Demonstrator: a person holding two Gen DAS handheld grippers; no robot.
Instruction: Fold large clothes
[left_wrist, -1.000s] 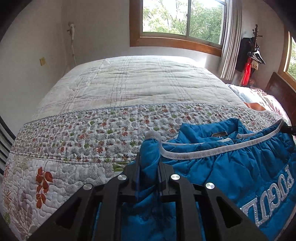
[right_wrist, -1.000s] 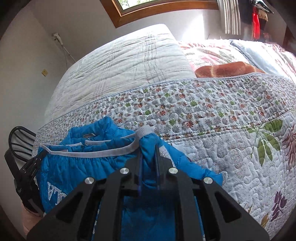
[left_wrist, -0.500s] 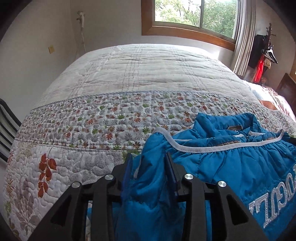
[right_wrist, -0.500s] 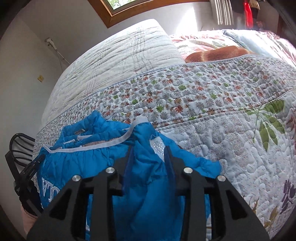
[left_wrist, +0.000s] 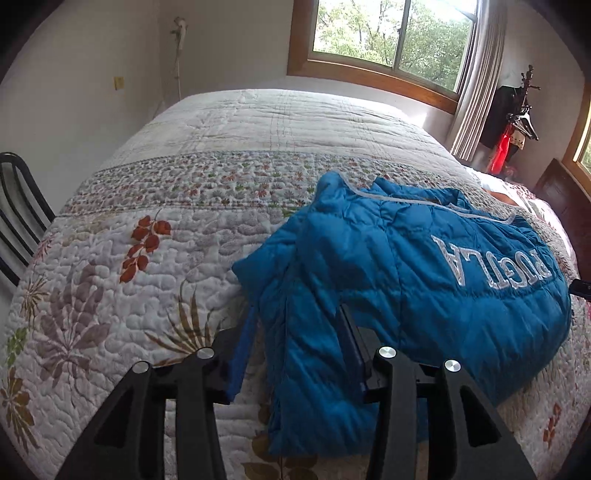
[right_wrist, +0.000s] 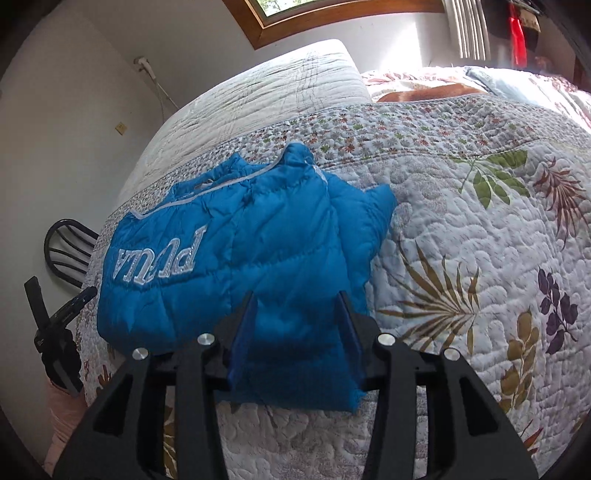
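Left wrist view: my left tool is spread wide, nothing gripped, the blue jacket lying slack on the bed, from centre out toward 3 o'clock. My right tool gapes too, straddling the fabric. I'd re-grip the sleeve at 10 o'clock low, pinching just one layer, and fold it inward.

We see a quilted blue jacket with silver lettering and grey trim, lying folded and puffy on the floral quilt near the bed's foot edge, collar toward the far side.
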